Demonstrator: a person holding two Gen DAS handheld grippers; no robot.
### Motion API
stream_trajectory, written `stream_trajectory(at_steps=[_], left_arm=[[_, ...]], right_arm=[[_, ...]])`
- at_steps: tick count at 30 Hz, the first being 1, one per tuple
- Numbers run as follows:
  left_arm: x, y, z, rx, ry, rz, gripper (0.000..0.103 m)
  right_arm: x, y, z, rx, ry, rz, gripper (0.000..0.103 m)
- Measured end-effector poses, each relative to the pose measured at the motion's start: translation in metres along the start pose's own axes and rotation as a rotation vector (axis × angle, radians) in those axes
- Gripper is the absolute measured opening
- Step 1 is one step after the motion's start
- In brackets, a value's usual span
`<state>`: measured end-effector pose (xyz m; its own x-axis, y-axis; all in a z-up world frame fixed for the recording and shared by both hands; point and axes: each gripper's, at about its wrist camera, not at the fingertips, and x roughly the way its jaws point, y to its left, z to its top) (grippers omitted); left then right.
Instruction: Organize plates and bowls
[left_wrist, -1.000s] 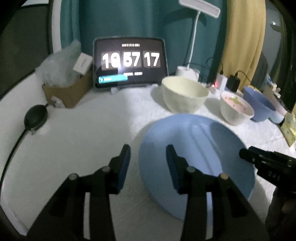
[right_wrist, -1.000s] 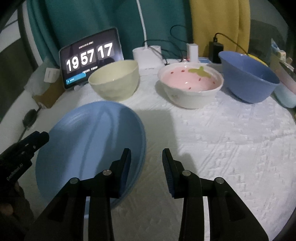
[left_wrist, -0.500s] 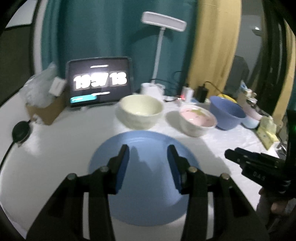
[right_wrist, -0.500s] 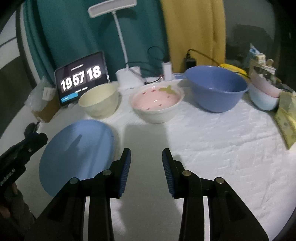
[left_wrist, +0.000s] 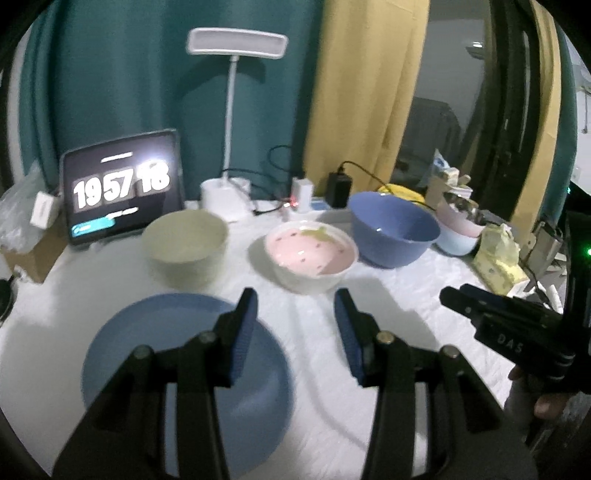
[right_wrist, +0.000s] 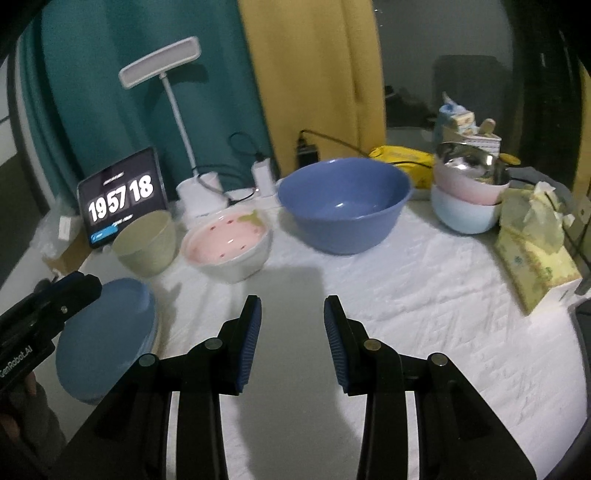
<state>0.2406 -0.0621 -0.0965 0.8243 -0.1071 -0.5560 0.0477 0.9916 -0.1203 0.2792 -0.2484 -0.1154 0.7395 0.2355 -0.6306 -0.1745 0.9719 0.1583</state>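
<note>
both tongs empty over the counter

the left tongs (left_wrist: 295, 325) stand partly open with nothing between the pads, above the near part of the white-covered counter (right_wrist: 424, 295). the right tongs (right_wrist: 291, 328) are parted about as much, also empty, over bare cloth near the middle of the near edge.

the blue plate (left_wrist: 177, 373) lies flat toward the near left corner, partly under the left tongs' left finger (left_wrist: 242, 332). beyond it, toward the far edge, three bowls sit in a row, left to right: a cream bowl (left_wrist: 184, 249), a pink bowl (left_wrist: 310, 256) with a strawberry pattern inside, and a blue bowl (left_wrist: 393, 230), each upright and apart from the next. near the far right corner a stack of bowls (right_wrist: 467, 195) stands, a light blue one under a pink one with a metal one on top. a clock screen (left_wrist: 122, 186) leans at the far left, and a lamp (left_wrist: 232, 122) at the far edge.
</note>
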Motion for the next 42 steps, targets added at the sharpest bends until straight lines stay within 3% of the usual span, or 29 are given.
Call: stream_trajectory(at_steps=[12, 26, 30, 33, 42], left_arm=[[0.043, -0.047, 0.04, 0.023, -0.017, -0.069, 0.045], [0.108, -0.079, 0.058, 0.044, 0.008, -0.072, 0.045], [0.128, -0.08, 0.056, 0.031, 0.04, -0.069, 0.045], [0.14, -0.082, 0.056, 0.02, 0.048, -0.061, 0.045], [0.173, -0.086, 0.055, 0.001, 0.098, -0.022, 0.045]], right_arm=[[0.013, -0.052, 0.044, 0.004, -0.046, -0.047, 0.039], [0.076, -0.085, 0.077, 0.089, -0.028, -0.069, 0.046], [0.095, -0.094, 0.077, 0.1, -0.009, -0.092, 0.047], [0.107, -0.098, 0.075, 0.099, 0.005, -0.096, 0.055], [0.127, -0.103, 0.061, 0.09, 0.065, -0.109, 0.055]])
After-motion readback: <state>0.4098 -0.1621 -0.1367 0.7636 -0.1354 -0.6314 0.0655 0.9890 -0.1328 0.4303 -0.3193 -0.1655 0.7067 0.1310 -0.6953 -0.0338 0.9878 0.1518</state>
